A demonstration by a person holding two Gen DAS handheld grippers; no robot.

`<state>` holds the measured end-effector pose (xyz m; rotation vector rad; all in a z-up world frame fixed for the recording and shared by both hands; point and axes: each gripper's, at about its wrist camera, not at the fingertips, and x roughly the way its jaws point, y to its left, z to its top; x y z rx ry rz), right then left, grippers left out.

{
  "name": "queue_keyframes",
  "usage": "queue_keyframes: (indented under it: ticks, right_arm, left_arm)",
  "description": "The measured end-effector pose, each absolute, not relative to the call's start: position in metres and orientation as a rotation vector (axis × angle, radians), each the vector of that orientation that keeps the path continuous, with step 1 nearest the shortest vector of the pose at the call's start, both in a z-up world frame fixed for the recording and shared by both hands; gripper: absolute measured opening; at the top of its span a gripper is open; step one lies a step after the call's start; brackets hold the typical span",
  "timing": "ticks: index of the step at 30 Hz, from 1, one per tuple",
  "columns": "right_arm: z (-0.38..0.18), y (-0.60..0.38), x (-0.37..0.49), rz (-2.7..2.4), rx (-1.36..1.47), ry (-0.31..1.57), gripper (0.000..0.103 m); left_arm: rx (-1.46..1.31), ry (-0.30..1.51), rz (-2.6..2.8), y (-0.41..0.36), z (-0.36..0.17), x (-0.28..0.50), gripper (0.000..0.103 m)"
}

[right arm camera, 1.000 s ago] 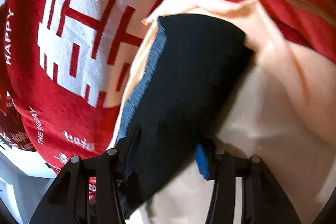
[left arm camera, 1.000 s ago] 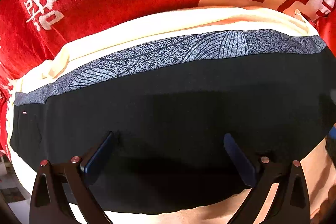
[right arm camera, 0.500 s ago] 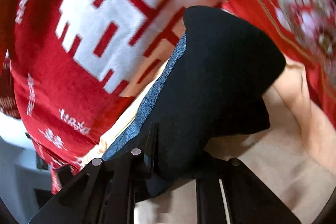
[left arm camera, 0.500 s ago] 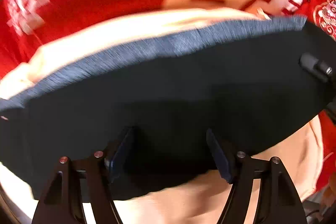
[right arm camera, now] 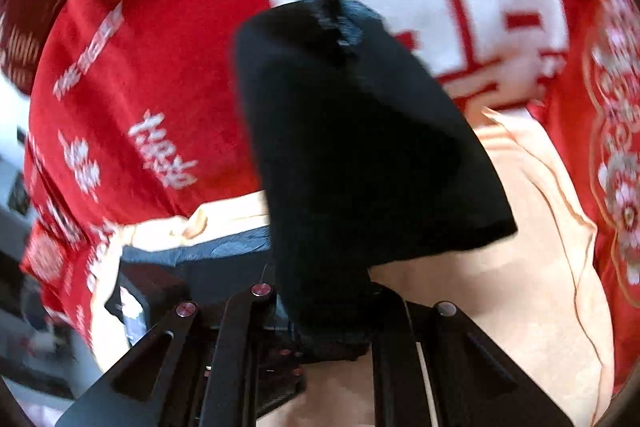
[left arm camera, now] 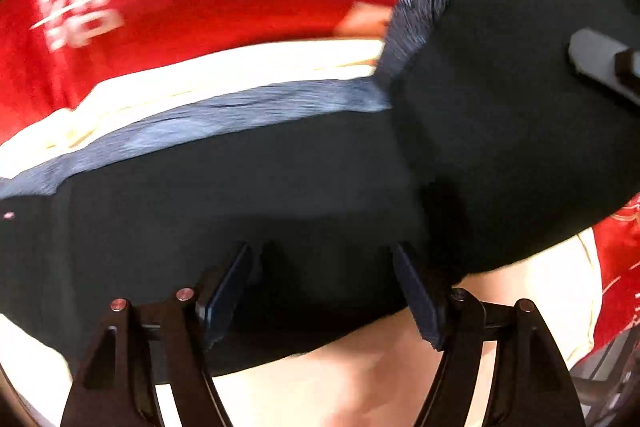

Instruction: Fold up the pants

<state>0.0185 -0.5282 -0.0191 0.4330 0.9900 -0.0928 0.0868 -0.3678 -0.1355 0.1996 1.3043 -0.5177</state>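
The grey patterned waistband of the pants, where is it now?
In the left wrist view the waistband crosses the middle, between cream fabric above and black pants below.

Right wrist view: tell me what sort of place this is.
Probably a bedroom at home. The black pants lie on a cream sheet over a soft red blanket with big white wedding lettering, which looks like bedding. Blurred household clutter shows past the left edge.

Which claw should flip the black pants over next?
Probably the right claw: it is shut on a raised flap of the black pants. The left claw sits low, straddling the cloth.
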Motion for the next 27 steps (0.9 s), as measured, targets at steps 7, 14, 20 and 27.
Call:
queue_keyframes:
  ticks: [7,14,20,27]
  right_arm:
    - [-0.039,-0.419,0.052,-0.094,0.22,1.066,0.016]
    - [-0.122,-0.316,0.072,-0.205,-0.075,1.202,0.025]
    - [-0.139,-0.247,0.052,-0.201,-0.33,1.216,0.056]
    - [-0.095,-0.263,0.014,0.005,-0.023,1.233,0.057]
  left_arm:
    - [0.164,1.292,-0.398,-0.24,-0.112,0.118,0.089]
    - [0.139,1.324,-0.227,-0.133,-0.127,0.137,0.089]
    - [0.136,1.343,-0.188,-0.09,-0.132,0.145,0.089]
    - [0.132,1.324,-0.332,-0.127,-0.108,0.156,0.089]
